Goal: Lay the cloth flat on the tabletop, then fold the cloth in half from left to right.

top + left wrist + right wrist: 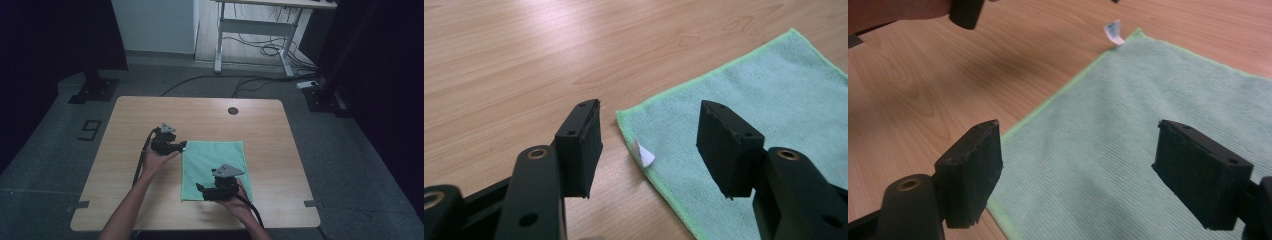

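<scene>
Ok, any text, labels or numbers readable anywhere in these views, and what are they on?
"9": a dark figure on the floor left of the table; it reads as a nine, though it may be a marking.
Cloth tag: white, any print too small to read.
Nothing else bears text.

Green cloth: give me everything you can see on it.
The green cloth is a square of ribbed, microfibre-looking fabric with a lighter stitched edge. It lies spread flat on the wooden table, right of centre. A small white tag sticks up near one corner. Both grippers hover at its edge with open jaws, neither gripping it.
</scene>
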A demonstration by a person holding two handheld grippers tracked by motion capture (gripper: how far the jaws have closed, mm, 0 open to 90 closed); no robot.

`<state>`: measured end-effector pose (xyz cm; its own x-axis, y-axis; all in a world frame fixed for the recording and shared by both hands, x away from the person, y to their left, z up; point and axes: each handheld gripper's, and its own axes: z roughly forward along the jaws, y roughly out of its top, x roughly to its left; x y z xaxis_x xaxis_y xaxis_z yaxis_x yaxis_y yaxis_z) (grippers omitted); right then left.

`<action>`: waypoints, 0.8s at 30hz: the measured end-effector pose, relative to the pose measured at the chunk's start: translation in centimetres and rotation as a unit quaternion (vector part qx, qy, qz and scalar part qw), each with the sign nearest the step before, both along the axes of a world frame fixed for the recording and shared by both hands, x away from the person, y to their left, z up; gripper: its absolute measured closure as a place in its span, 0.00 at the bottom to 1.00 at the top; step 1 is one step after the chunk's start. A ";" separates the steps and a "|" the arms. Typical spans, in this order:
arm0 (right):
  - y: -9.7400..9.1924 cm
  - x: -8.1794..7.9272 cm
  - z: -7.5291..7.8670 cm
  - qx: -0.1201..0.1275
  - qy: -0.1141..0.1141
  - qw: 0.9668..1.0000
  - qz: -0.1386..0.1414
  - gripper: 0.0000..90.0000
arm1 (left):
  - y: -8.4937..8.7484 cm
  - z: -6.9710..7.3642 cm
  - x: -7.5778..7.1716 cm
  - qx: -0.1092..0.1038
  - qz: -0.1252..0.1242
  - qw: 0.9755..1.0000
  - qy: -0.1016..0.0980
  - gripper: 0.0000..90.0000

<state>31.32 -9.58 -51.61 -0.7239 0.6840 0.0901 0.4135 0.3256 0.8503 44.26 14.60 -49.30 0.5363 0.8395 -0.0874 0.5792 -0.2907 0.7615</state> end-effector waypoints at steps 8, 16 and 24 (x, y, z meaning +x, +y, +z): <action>2.4 0.0 -0.5 -0.005 0.003 1.000 0.024 0.23 | 0.1 -1.8 1.4 0.001 0.014 1.000 0.020 0.50; 3.2 0.1 -1.0 -0.007 0.007 0.999 0.031 0.24 | -0.4 -2.0 2.3 0.001 0.010 1.000 0.024 0.51; 3.8 0.0 -1.4 -0.009 0.013 0.999 0.040 0.27 | -1.4 -2.8 4.1 0.020 0.009 0.999 0.036 0.55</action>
<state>31.34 -5.73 -53.04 -0.7742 0.6254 0.0979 0.4071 0.3734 0.8336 48.33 13.21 -52.09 0.5148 0.8524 -0.0911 0.6371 -0.3094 0.7059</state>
